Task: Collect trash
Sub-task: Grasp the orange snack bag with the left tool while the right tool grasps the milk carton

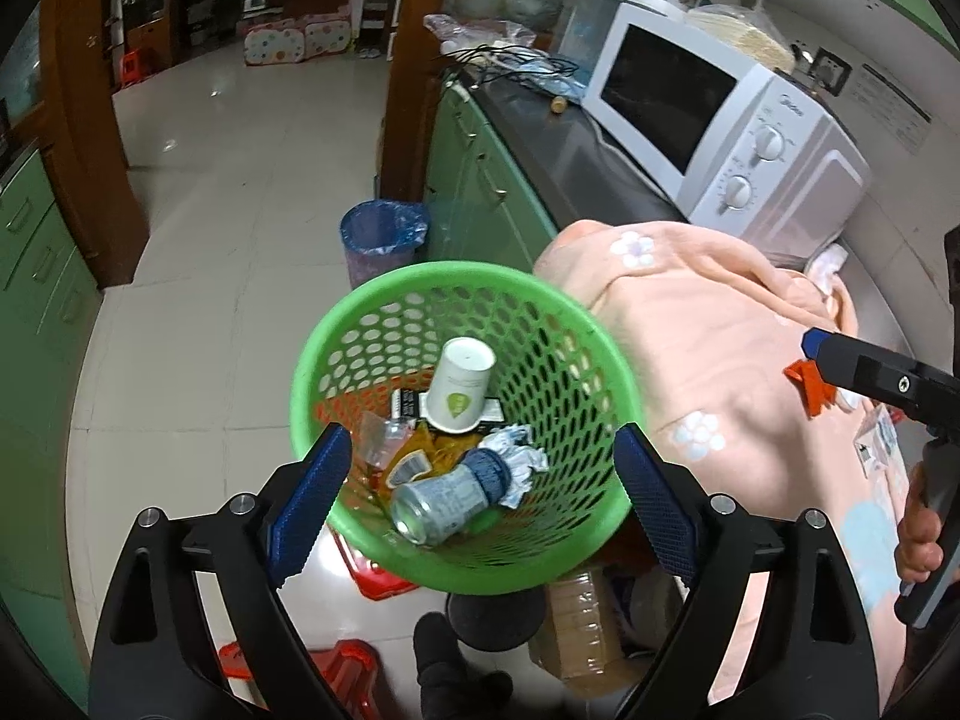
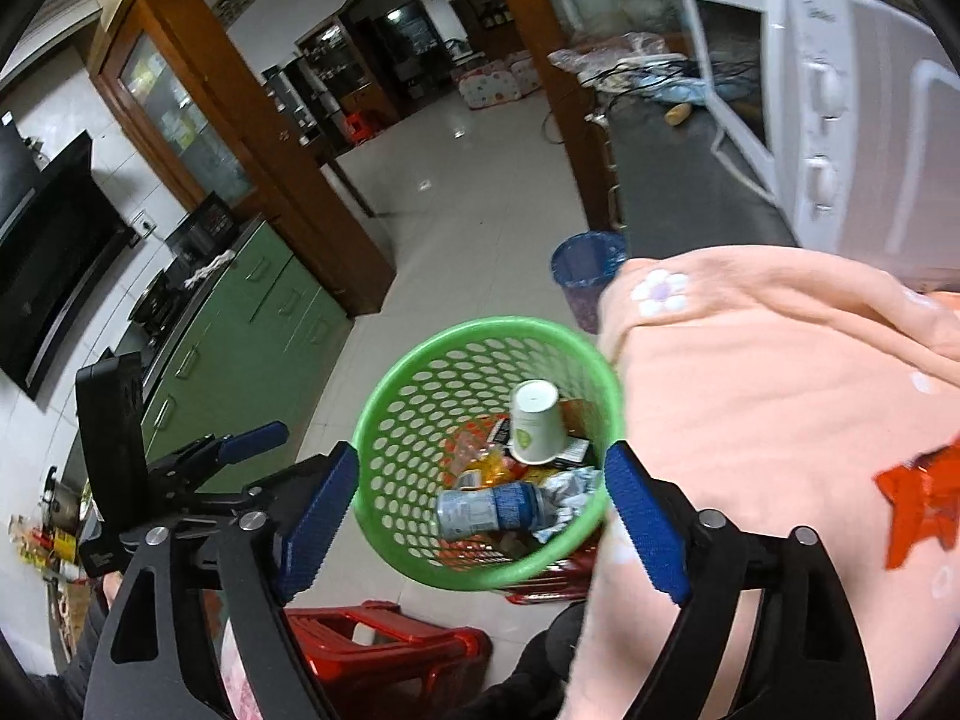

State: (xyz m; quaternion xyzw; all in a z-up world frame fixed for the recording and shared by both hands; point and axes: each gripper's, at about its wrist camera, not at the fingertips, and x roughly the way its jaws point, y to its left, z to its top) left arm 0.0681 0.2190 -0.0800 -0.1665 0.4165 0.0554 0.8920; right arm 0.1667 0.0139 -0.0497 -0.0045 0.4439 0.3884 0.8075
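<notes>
A green mesh basket (image 1: pixel 360 324) sits beside the counter, below both grippers; it also shows in the right wrist view (image 2: pixel 396 420). Inside lie a white paper cup (image 1: pixel 461 387), a can (image 1: pixel 444 501), crumpled paper (image 1: pixel 519 462) and wrappers. My left gripper (image 1: pixel 480 498) is open and empty above the basket. My right gripper (image 2: pixel 480 522) is open and empty above the basket too. An orange-red wrapper (image 2: pixel 918 504) lies on the peach cloth (image 2: pixel 750 390) to the right; it shows in the left wrist view (image 1: pixel 807 381) beside the right gripper's fingertip.
A white microwave (image 1: pixel 720 120) stands on the dark counter (image 1: pixel 558 162) behind the peach cloth (image 1: pixel 720 360). A blue-lined bin (image 1: pixel 381 240) stands on the tiled floor. Red stools (image 2: pixel 390 642) are under the basket. Green cabinets (image 2: pixel 252 324) line the left.
</notes>
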